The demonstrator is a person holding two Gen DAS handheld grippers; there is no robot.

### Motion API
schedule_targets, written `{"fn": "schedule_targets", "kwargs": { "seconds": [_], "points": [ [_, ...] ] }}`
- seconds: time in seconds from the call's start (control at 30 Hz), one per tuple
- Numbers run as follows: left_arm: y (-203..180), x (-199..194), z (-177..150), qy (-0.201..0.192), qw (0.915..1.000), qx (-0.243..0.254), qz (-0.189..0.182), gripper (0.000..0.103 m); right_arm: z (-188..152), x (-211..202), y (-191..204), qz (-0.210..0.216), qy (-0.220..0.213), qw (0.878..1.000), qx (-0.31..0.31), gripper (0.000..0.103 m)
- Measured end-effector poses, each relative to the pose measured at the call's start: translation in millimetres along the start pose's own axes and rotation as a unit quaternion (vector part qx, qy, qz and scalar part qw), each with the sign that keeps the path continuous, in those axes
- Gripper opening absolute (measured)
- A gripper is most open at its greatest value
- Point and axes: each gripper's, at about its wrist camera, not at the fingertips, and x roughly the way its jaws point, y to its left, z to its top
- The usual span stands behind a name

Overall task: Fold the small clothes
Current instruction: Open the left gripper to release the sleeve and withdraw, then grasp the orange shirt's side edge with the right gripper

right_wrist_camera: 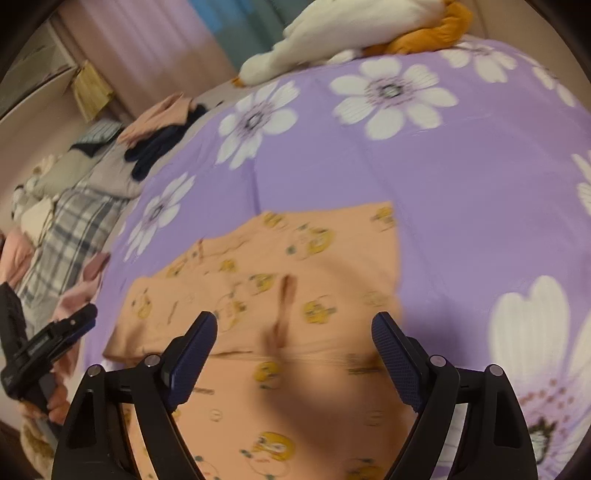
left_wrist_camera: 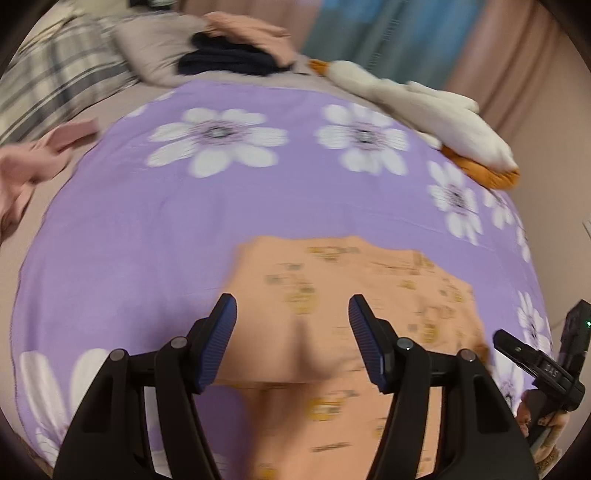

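A small peach-orange garment lies flat on a bed covered by a lilac sheet printed with large white daisies. The cloth is printed all over with little yellow cartoon figures and short dark markings. In the right wrist view its far part shows a straight far edge and a squared corner, with a stepped outline on the left where one layer lies over another. A straight horizontal edge or fold line crosses the garment just beyond the fingertips, and a short raised crease stands near its middle. The fabric otherwise looks smooth, though blur softens the detail.

The left gripper hovers above the near part of the same garment, its jaws parted to a middling width with nothing between the blue pads; only the cloth below shows through the gap. The right gripper hangs over the garment too, its jaws spread wide and empty. Whether either one touches the fabric cannot be told.

Each view catches the other gripper at its edge, held in a hand.

At the far side of the bed lies a white plush toy with orange parts. Towards the head of the bed sit a dark garment beside a pink one, a checked pillow, and more pink clothing at the left margin.
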Motion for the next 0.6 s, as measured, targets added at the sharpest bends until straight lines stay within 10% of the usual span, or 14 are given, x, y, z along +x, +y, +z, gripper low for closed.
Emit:
{"fn": "schedule_targets", "kwargs": {
  "seconds": [0.23,0.5,0.6],
  "points": [
    [47.6,9.3,-8.1,0.008,0.9984,-0.056,0.007,0.055,-2.3,50.8,25.8,0.020,0.068,0.997,-0.005,0.071],
    [53.9,10.4,-13.3,0.011,0.9986,-0.052,0.007,0.054,-0.8,67.0,48.9,-0.074,0.060,0.994,-0.056,0.014],
    [55.1,8.0,-12.4,0.010,0.9983,-0.057,0.005,0.054,3.3,58.2,59.1,-0.074,0.051,0.993,-0.072,0.012]
  ]
}}
